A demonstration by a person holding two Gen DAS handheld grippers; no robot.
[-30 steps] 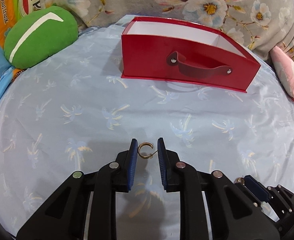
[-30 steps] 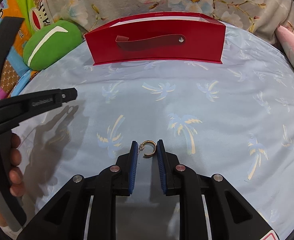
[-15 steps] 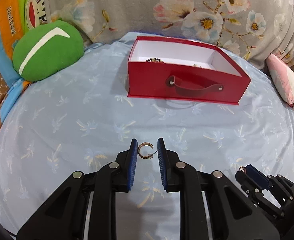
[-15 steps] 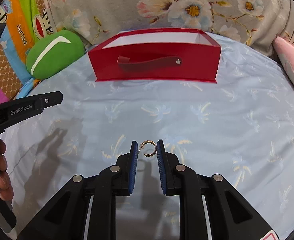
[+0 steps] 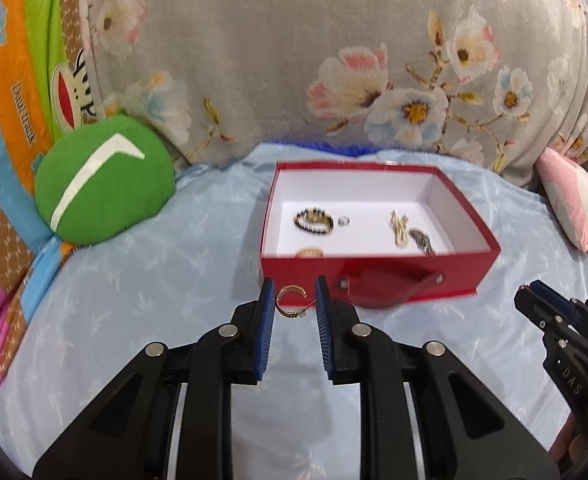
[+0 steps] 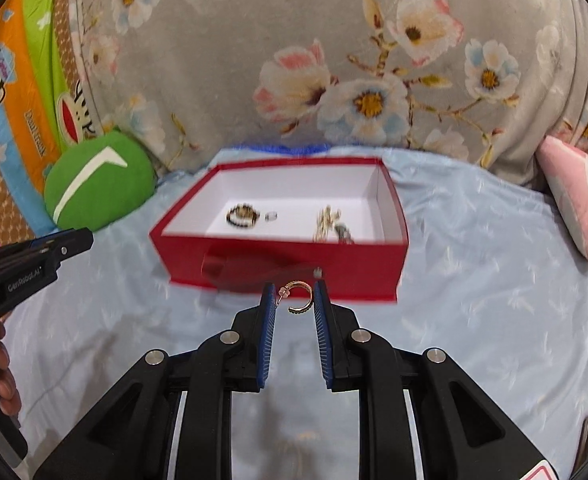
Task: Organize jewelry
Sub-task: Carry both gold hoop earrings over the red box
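Note:
My left gripper point(image 5: 294, 300) is shut on a gold hoop earring point(image 5: 290, 303), held in the air before the red box point(image 5: 377, 276). My right gripper point(image 6: 294, 296) is shut on a second gold hoop earring point(image 6: 299, 297), also just short of the red box point(image 6: 286, 264). The box is open, white inside, with a red handle on its near wall. Inside lie a dark bead bracelet point(image 5: 313, 220), a small silver ring point(image 5: 344, 221), a gold ring point(image 5: 309, 252), a gold chain piece point(image 5: 398, 227) and a dark piece point(image 5: 421, 240).
The box stands on a round table with a light blue palm-print cloth point(image 5: 154, 280). A green cushion point(image 5: 102, 192) lies at the left, a pink cushion point(image 5: 577, 208) at the right. A floral grey fabric point(image 5: 333, 60) rises behind. The right gripper shows at the left view's right edge point(image 5: 557, 320).
Both grippers have risen with their earrings and now look down into the box, so the jewelry inside has come into sight. Both stay shut on their earrings.

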